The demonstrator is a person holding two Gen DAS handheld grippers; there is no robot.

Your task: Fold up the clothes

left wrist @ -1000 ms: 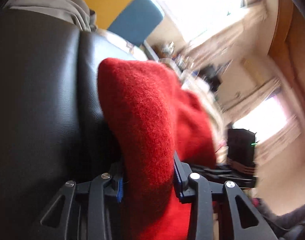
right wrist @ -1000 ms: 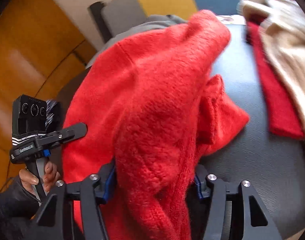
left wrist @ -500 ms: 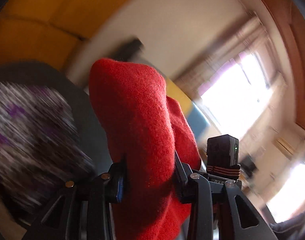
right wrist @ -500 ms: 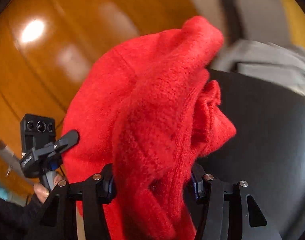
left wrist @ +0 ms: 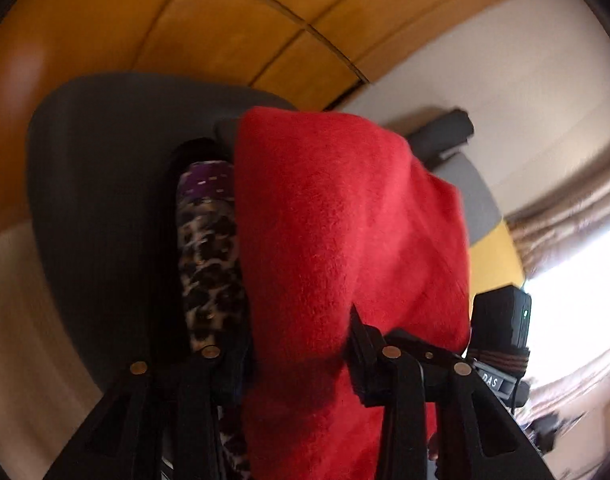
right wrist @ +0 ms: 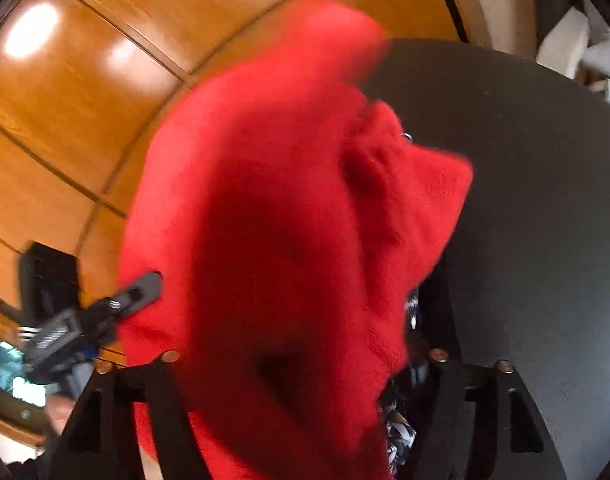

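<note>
— Where's the sweater?

— The red sweater hangs bunched between both my claws, over the dark seat and the leopard-print garment. My left gripper is easing apart, cloth still pinched.

— And the right?

— My right gripper is spreading, knit between its fingers. I'd lower first, then let go evenly.

I'm standing in what is probably a home living room: curtains are hanging by a bright window, wood-panelled doors are gleaming, clothes are piling up.
</note>
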